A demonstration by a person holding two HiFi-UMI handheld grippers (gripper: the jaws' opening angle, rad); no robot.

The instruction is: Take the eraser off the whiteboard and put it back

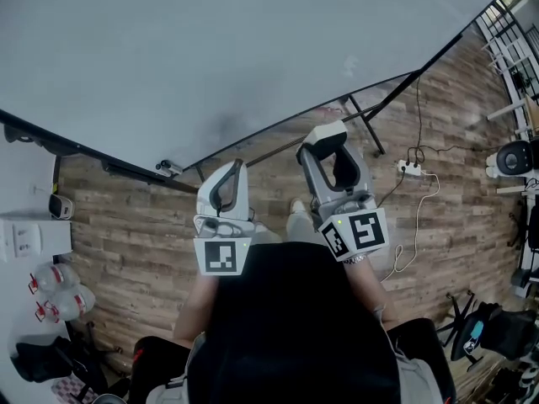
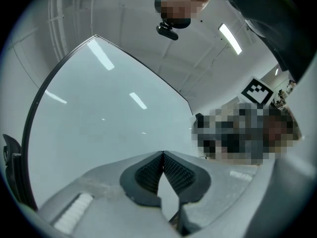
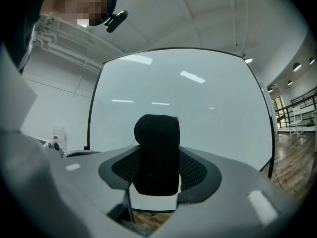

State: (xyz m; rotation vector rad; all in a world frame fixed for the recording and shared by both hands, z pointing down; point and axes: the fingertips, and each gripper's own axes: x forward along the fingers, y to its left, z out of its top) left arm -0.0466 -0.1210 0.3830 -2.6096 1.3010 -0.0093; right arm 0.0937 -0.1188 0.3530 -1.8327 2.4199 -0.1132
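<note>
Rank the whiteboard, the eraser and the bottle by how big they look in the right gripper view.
1. whiteboard, fills most of the view
2. eraser, enlarged by its nearness to the camera
3. bottle, small and far off at the left

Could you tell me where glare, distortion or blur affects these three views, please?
Head view: soft even light; the whiteboard has an edge bowed by the wide lens. Left gripper view: heavy fisheye, black corners, light streaks mirrored on the whiteboard. Right gripper view: same dark rim and reflections; the eraser in the right claw looks sharp.
</note>
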